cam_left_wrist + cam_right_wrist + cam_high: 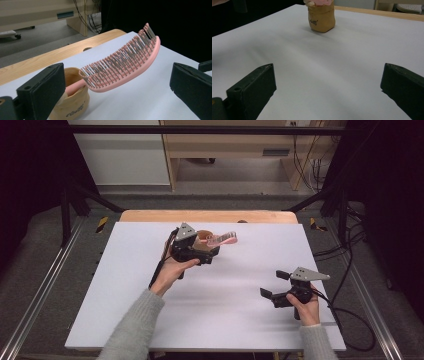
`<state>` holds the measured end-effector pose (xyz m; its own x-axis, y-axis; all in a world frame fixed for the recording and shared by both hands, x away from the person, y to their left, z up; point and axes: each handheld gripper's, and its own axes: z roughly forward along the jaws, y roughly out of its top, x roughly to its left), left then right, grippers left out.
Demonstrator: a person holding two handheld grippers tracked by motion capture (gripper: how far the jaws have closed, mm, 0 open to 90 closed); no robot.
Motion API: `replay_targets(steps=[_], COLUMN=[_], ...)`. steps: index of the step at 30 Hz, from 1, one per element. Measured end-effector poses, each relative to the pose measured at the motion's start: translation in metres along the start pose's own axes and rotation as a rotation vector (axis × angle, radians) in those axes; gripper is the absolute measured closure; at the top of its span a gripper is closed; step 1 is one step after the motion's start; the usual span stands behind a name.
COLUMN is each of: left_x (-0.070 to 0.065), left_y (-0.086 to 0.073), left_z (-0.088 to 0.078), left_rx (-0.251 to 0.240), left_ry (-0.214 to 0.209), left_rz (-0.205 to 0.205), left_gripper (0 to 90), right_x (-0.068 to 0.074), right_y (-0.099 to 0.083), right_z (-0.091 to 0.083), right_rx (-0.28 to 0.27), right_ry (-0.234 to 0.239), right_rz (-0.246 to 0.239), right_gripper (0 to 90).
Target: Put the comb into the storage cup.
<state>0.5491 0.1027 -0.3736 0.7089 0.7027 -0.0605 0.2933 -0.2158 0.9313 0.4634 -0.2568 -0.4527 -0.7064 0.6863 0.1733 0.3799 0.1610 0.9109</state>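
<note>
Hairbrush [120,65] handle sits in tan pouch [75,100]; both grippers spread, clear of it

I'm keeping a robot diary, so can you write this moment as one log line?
left gripper: open, beside pink hairbrush | hairbrush: handle in tan pouch, head sticking out | right gripper: open, apart over white board

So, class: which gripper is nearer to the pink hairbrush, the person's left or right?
Left. The left gripper sits right beside the hairbrush, fingers open around it without touching. The right gripper rests far off, near the table's front right, also open.
</note>
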Motion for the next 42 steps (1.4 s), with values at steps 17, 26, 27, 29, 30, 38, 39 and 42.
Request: replay_targets(steps=[17, 26, 27, 29, 30, 38, 39, 42], left_x=[0.015, 0.025, 0.026, 0.028, 0.029, 0.037, 0.038, 0.042], left_y=[-0.017, -0.029, -0.031, -0.034, -0.037, -0.056, -0.058, -0.067], left_z=[-0.039, -0.065, -0.067, -0.073, -0.076, -0.092, -0.095, -0.102], left_rx=[-0.037, -0.058, -0.060, -0.064, -0.063, -0.046, -0.046, -0.044], left_ry=[0.003, 0.001, 0.000, -0.002, 0.002, 0.015, 0.016, 0.020], left_rz=[-0.034, -0.044, -0.045, -0.047, -0.046, -0.041, -0.042, -0.048], left_gripper=[0.5, 0.5, 0.5, 0.5, 0.5, 0.5, 0.5, 0.5], right_x=[0.000, 0.000, 0.000, 0.001, 0.001, 0.000, 0.000, 0.000], right_y=[-0.001, -0.001, -0.001, -0.001, -0.001, -0.001, -0.001, -0.001], right_z=[0.001, 0.001, 0.001, 0.002, 0.002, 0.002, 0.002, 0.003], right_rx=[0.004, 0.005, 0.005, 0.007, 0.007, 0.013, 0.013, 0.014], right_ry=[-0.002, -0.005, -0.004, -0.004, -0.004, -0.008, -0.008, -0.008], right_rz=[-0.001, 0.000, 0.000, 0.001, 0.001, -0.001, -0.001, -0.002], right_gripper=[0.4, 0.4, 0.4, 0.4, 0.4, 0.4, 0.4, 0.4])
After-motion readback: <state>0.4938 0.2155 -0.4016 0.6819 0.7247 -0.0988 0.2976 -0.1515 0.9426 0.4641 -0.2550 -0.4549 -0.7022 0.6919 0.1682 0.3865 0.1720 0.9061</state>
